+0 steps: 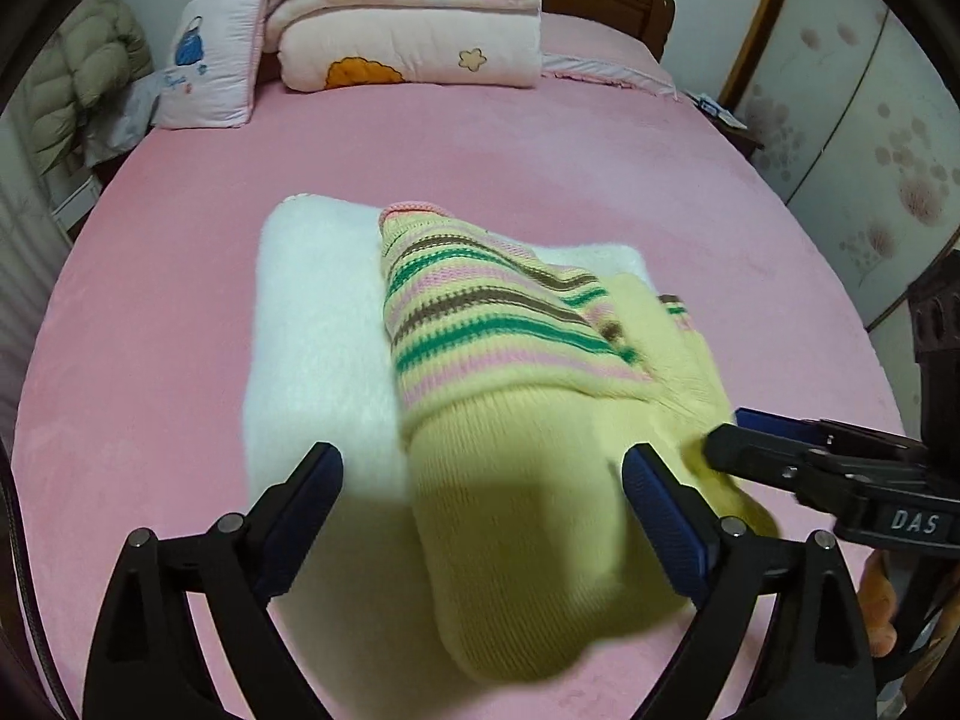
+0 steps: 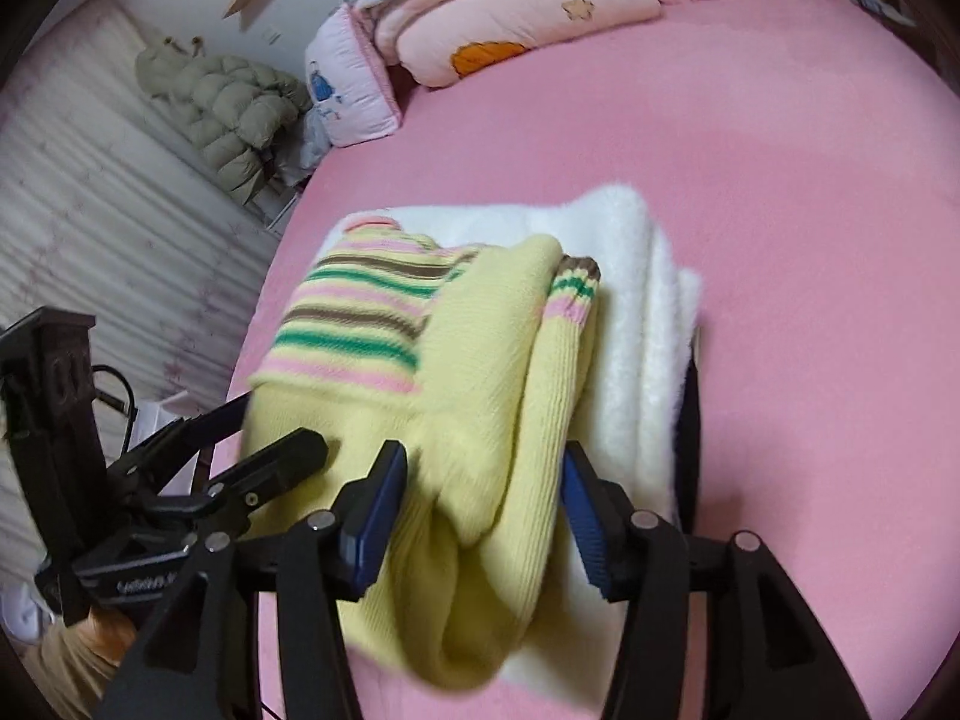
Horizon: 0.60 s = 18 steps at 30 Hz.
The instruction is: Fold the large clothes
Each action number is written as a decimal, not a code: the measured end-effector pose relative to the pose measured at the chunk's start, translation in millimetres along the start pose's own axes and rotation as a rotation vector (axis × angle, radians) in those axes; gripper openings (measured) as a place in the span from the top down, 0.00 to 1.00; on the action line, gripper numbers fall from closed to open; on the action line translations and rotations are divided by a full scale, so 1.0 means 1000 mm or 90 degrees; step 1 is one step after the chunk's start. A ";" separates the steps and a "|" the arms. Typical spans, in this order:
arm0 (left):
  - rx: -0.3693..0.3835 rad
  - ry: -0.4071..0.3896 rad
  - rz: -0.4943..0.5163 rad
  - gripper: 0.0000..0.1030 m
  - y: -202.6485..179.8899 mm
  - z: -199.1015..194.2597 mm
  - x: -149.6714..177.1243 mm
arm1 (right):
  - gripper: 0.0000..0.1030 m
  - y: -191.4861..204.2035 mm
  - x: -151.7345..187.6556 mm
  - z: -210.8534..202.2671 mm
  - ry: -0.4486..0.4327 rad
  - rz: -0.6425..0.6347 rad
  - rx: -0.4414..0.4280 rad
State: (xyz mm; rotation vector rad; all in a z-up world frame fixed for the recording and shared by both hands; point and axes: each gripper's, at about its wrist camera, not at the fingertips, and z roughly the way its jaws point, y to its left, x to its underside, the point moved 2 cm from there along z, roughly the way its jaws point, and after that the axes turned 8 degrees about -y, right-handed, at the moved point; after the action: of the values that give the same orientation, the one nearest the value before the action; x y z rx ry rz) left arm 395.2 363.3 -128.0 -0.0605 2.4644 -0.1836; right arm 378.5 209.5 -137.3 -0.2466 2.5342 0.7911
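- The pale yellow knitted sweater with pink, green and brown stripes (image 1: 540,420) lies folded on top of a white fluffy folded garment (image 1: 318,324), both on the pink bed sheet (image 1: 540,150).
- The left hand-held gripper (image 1: 483,516) points forward over the near end of the sweater, its blue-padded fingers (image 1: 666,528) spread wide and grasping nothing.
- The right hand-held gripper (image 2: 486,510) comes in low at the sweater's right side; its jaws are apart, straddling a thick yellow fold without visibly pinching it.
- Folded pink quilts (image 1: 408,30) are stacked at the bed's far end.
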 end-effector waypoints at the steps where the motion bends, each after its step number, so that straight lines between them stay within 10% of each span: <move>1: -0.010 -0.003 -0.003 0.09 -0.004 -0.011 0.004 | 0.49 0.001 0.000 -0.006 0.000 -0.004 0.002; 18: 0.027 -0.096 -0.056 0.08 -0.172 -0.235 0.082 | 0.49 -0.029 0.111 -0.275 -0.043 -0.041 0.039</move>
State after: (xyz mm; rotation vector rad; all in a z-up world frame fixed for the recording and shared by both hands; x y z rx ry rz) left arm 184.5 213.3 29.3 -0.1594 2.3078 -0.2599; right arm 185.2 24.0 -6.7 -0.2757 2.4698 0.6844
